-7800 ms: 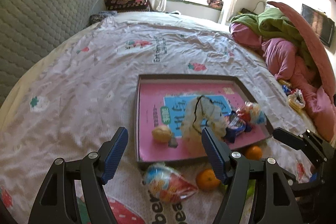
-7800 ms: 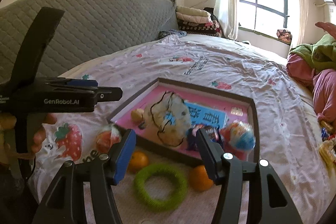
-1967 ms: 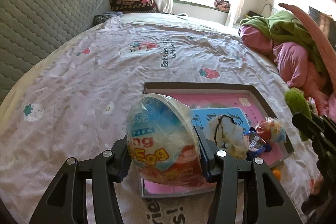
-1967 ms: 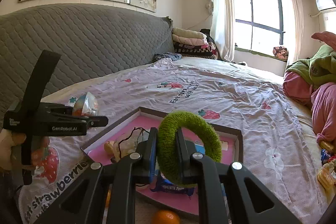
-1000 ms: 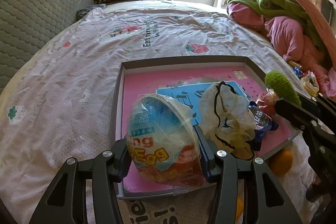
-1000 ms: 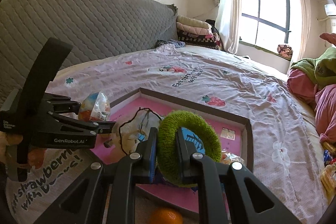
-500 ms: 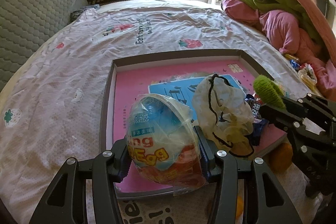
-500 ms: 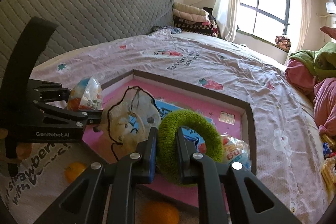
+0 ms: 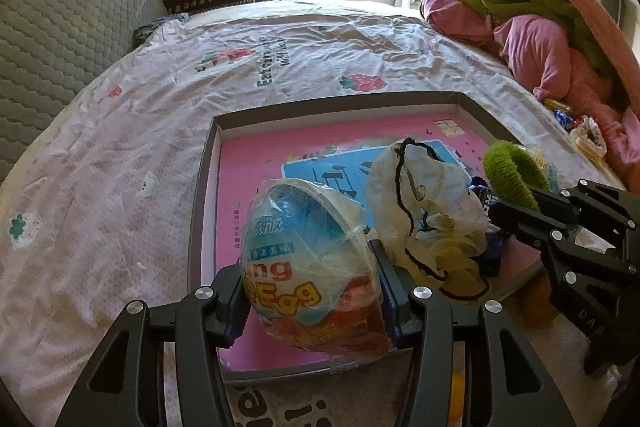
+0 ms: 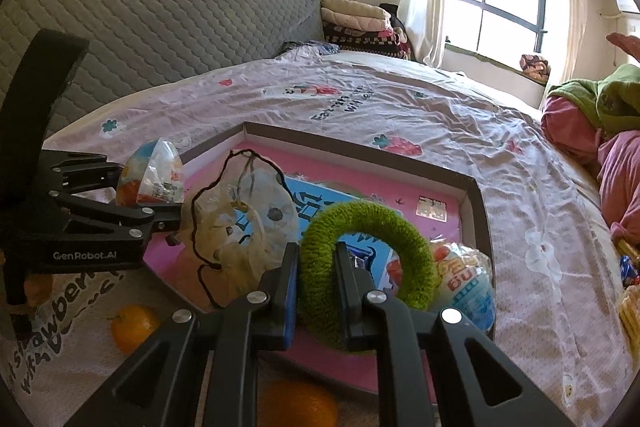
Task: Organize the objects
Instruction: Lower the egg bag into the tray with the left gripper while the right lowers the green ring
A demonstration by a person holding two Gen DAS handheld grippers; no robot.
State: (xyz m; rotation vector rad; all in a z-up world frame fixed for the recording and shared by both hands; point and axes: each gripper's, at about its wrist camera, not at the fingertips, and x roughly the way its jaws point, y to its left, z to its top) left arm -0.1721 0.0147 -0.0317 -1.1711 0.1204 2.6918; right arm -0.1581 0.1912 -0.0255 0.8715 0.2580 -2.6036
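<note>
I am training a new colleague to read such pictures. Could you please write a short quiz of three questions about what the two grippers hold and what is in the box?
1. True or false: the left gripper is shut on a wrapped toy egg.
2. What does the right gripper hold? A) an orange B) a green ring C) a plastic bag
3. Fill in: the plastic bag with the black drawstring lies inside the shallow ____.

Key
1. True.
2. B: the green ring; an orange lies on the bedsheet.
3. Box.
</note>
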